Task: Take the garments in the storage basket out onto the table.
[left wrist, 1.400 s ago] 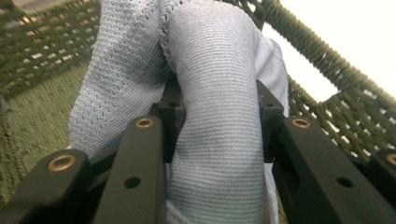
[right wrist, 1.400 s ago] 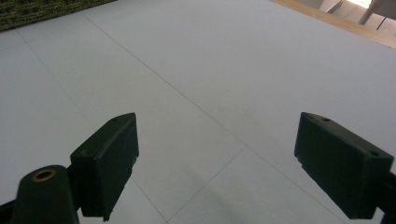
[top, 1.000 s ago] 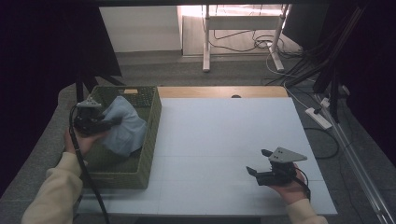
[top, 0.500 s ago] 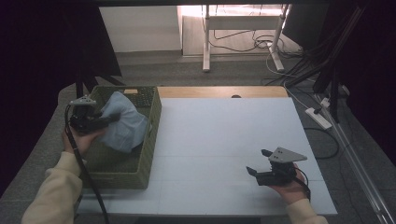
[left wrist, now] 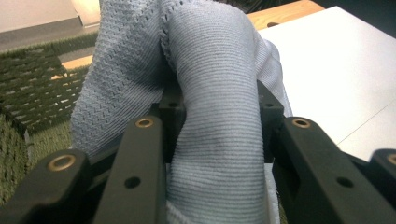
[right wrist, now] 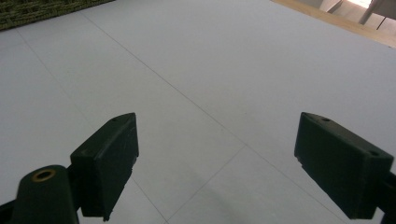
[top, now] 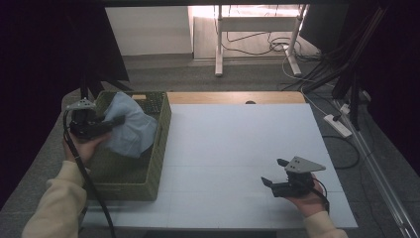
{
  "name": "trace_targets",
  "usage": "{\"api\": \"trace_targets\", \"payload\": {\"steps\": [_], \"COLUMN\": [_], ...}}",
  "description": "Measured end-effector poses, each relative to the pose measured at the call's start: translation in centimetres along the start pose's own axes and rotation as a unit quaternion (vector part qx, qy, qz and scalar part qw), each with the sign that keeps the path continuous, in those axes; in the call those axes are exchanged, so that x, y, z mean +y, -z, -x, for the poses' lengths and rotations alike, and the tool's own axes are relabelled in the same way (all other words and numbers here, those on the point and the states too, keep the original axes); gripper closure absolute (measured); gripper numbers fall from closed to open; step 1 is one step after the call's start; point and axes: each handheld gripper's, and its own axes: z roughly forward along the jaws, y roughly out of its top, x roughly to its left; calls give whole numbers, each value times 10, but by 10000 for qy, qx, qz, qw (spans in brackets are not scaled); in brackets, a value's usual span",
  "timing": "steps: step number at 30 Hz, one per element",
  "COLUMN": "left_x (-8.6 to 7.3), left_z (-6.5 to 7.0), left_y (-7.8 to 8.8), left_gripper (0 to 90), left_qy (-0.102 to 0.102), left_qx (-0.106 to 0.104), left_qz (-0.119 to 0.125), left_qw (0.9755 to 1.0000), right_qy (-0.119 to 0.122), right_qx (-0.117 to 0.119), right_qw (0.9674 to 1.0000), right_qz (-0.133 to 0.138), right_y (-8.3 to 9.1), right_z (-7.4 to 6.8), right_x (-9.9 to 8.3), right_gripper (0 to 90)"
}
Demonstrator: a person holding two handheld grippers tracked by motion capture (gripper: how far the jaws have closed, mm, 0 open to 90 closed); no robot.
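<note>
The basket (top: 157, 144) wall hems the left; the white table (top: 237, 144) beyond seems open.

Lab: cables (top: 257, 42), dark curtains (top: 44, 44)

Left gripper (top: 101, 126) is clamped at the left; right gripper (top: 275, 173) rests low, jaws spread wide

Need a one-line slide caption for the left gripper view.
Left tool clamped on a fold of light blue knit cloth, held above the green woven basket.
</note>
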Motion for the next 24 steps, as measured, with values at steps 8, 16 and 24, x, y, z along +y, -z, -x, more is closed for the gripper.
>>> {"api": "trace_targets", "payload": {"steps": [8,16,24], "left_x": [2,7,10], "left_z": [1,5,6], "left_y": [4,9,14], "left_gripper": [648,648,648], "left_qy": [48,46,95], "left_qx": [-44,-40,-67], "left_qz": [141,283,426], "left_qw": [9999,9996,9990], "right_qy": [9,6,11], "right_qx": [-2,-3,-4], "right_qw": [10000,10000,10000], "right_qz": [-12,-7,-12], "right_y": [0,0,0], "right_z": [0,0,0], "right_x": [0,0,0], "right_gripper": [140,141,141]}}
